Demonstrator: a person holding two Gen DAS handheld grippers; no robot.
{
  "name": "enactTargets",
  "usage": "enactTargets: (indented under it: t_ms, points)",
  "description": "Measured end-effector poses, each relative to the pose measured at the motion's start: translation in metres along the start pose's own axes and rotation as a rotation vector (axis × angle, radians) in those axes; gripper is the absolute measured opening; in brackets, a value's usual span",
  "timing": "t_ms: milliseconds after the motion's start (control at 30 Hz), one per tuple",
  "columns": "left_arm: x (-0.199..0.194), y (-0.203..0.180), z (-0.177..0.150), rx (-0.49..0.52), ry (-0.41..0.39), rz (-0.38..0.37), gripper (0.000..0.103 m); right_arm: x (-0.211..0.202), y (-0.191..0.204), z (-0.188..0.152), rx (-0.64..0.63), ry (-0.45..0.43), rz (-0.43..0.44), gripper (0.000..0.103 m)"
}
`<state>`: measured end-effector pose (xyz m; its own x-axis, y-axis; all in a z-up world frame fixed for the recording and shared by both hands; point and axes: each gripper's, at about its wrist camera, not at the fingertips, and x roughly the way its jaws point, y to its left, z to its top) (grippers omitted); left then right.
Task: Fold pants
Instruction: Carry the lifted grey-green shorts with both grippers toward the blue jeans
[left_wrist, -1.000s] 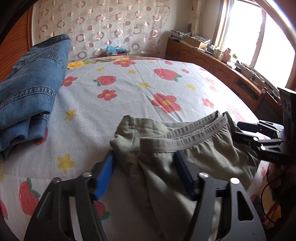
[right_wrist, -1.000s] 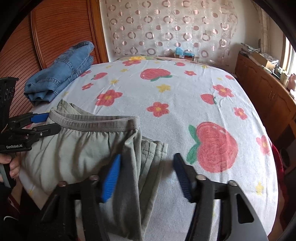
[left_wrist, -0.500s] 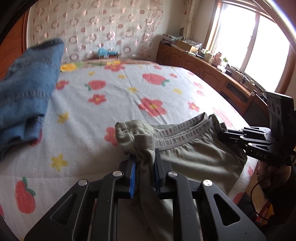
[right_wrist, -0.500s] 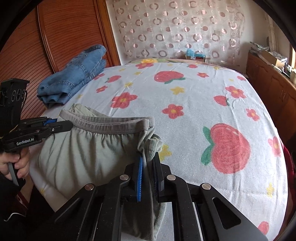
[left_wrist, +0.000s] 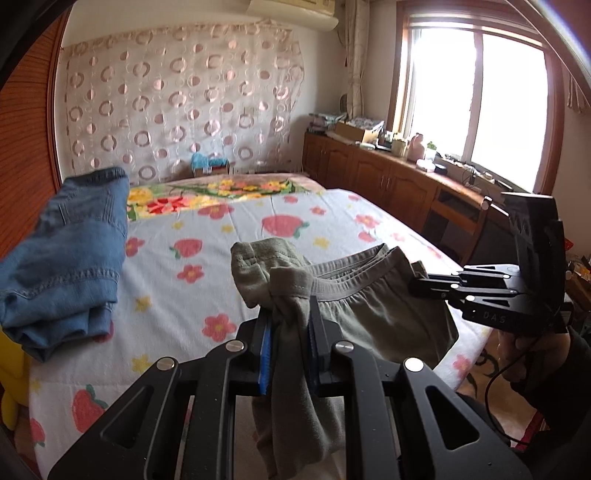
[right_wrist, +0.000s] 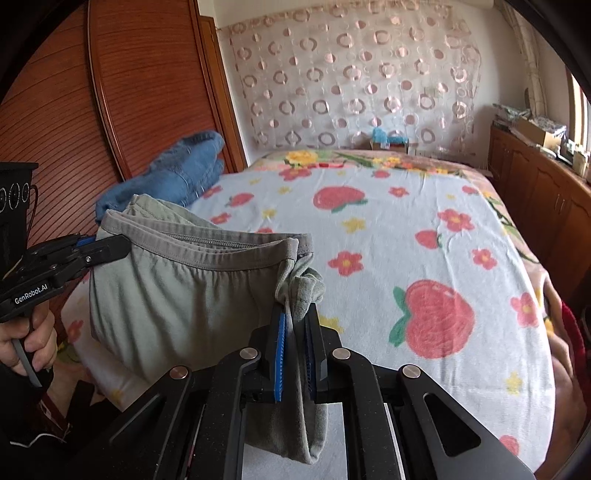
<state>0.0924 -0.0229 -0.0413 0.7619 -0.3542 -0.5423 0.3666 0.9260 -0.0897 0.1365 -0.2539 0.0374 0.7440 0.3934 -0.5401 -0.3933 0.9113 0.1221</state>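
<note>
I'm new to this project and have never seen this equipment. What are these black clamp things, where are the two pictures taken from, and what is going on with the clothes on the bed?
No robot here: a person holds a handheld two-finger gripper in each hand, each carrying a wide-angle camera that looks along its fingers. So one picture comes from the left gripper, the other from the right gripper, and each also shows the other gripper from the side. Both are closed on the olive-green pants, one at each end of the waistband, which hangs stretched between them above the near edge of the bed. The bed has a bedspread printed with strawberries and flowers. Some blue jeans lie on it by the wooden wall, untouched.
</note>
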Motion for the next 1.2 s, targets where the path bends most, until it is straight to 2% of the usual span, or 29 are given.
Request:
enactTargets:
  t_ms: [433,767,1200]
  points:
    - [-0.019,-0.009,0.017,0.023,-0.059,-0.009,0.017,-0.028,0.007,-0.002,-0.022,-0.078,-0.009,0.009]
    - [-0.036,-0.015,0.036,0.035,-0.126,-0.022,0.017,-0.054,0.007,0.012,-0.062,-0.141,-0.031,0.009]
    - [-0.078,-0.016,0.056,0.071,-0.200,0.023,0.017,-0.063,0.019,0.018,-0.125,-0.211,-0.028,0.009]
